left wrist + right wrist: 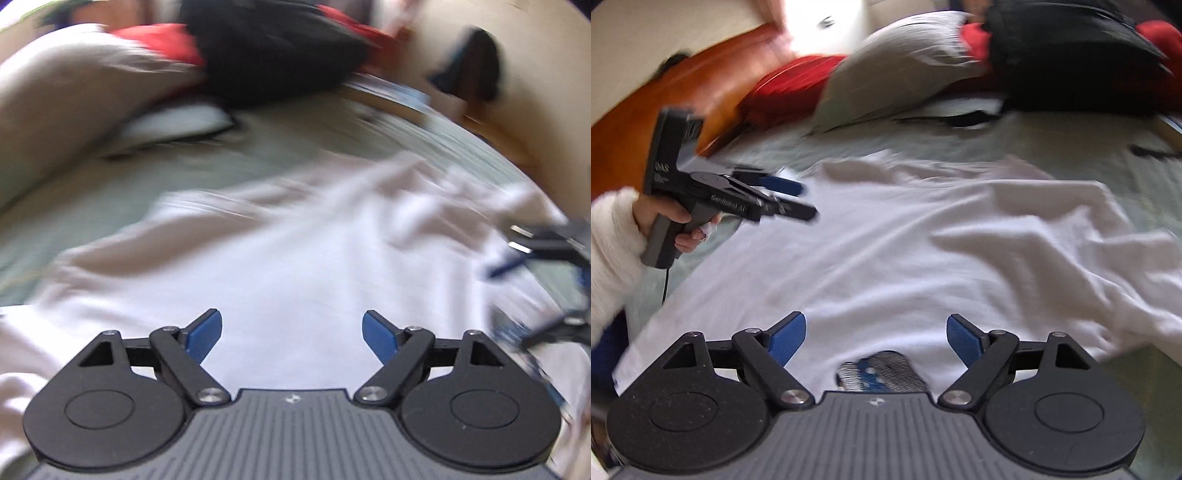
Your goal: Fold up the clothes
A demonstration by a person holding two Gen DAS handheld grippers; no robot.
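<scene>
A white T-shirt (295, 266) (905, 251) lies spread on a pale green bed cover (184, 173) (1071, 147), wrinkled toward its right side. My left gripper (291, 332) hovers over the shirt's plain middle, open with nothing between its blue pads (205, 334). In the right wrist view that same left gripper (803, 199) hangs over the shirt's left edge, held by a hand (668, 225) in a white fleecy sleeve. My right gripper (875, 338) is open above the shirt's near part, just beyond a grey and blue printed patch (882, 373). It shows blurred at the right edge (546, 280) of the left wrist view.
A beige pillow (886, 70) (74, 96), red fabric (786, 88) (162, 40) and a black bag or garment (1071, 55) (273, 51) pile up at the far end of the bed. A wooden headboard (665, 103) runs along the far left.
</scene>
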